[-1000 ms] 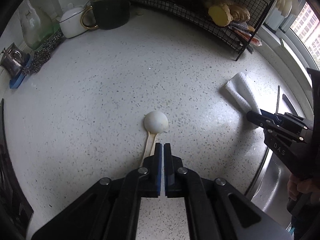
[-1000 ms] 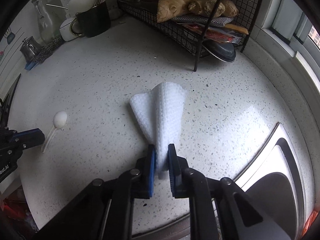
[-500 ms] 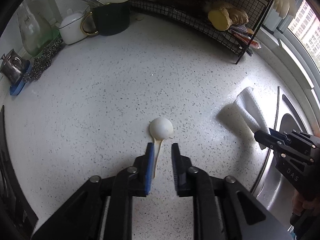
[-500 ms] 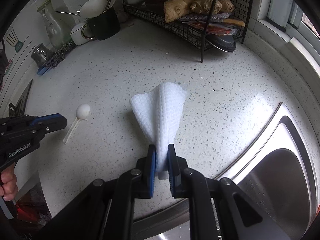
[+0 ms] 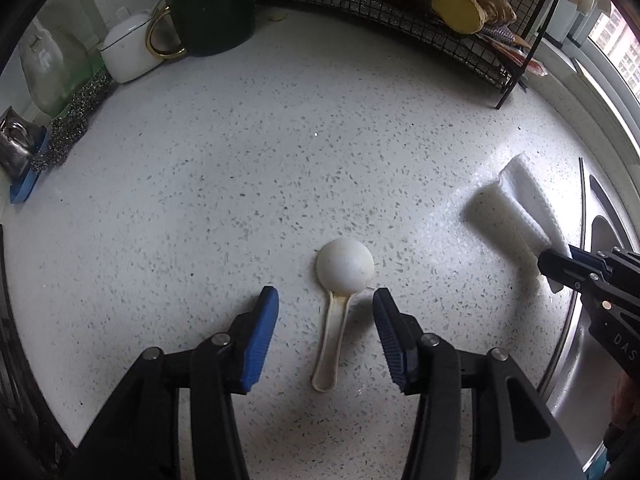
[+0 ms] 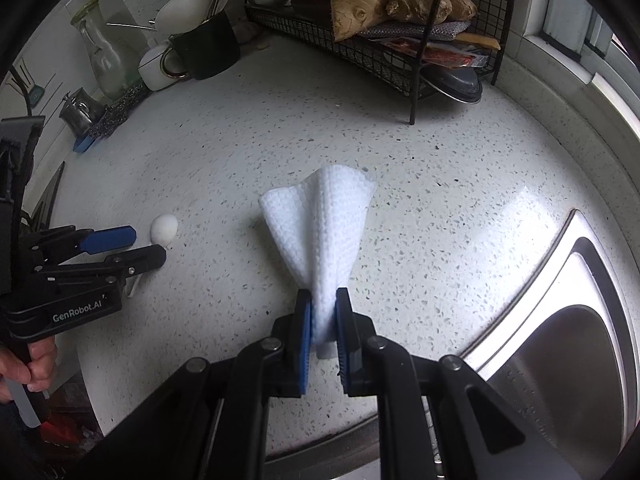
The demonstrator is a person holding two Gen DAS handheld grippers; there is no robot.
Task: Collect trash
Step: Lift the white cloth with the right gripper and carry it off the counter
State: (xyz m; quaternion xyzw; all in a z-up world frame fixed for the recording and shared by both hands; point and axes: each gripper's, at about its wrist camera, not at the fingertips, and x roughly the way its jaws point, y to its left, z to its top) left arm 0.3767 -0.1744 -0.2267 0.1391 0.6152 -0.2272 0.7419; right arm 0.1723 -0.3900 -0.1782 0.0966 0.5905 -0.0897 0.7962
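Below us, the left gripper [image 5: 324,304] points steeply down at a speckled white countertop [image 5: 240,168]. Its blue-padded jaws have just been opening and now stand moderately wide, with the handle of a white plastic spoon [image 5: 340,296] lying flat between them, untouched by either pad. The spoon's round bowl sits just past the fingertips.

Over to the right, the right gripper [image 6: 324,320] is pinched narrowly on one end of a white paper towel [image 6: 320,232], which fans out from the jaws over the counter. A steel sink [image 6: 560,360] lies close by on that side.

Farther out, along the back of the counter, we see a black wire rack [image 6: 400,52] holding ginger roots [image 6: 400,4], a dark utensil cup [image 6: 206,52], a small white pot [image 5: 128,52], a glass bottle [image 6: 100,56] and a steel scourer [image 5: 76,120].

We judge that the towel is already collected and the spoon is the piece now in hand. The next move, as we read it, calls for lowering the left jaws around the thin handle and closing squarely, since so flat a piece could slip.
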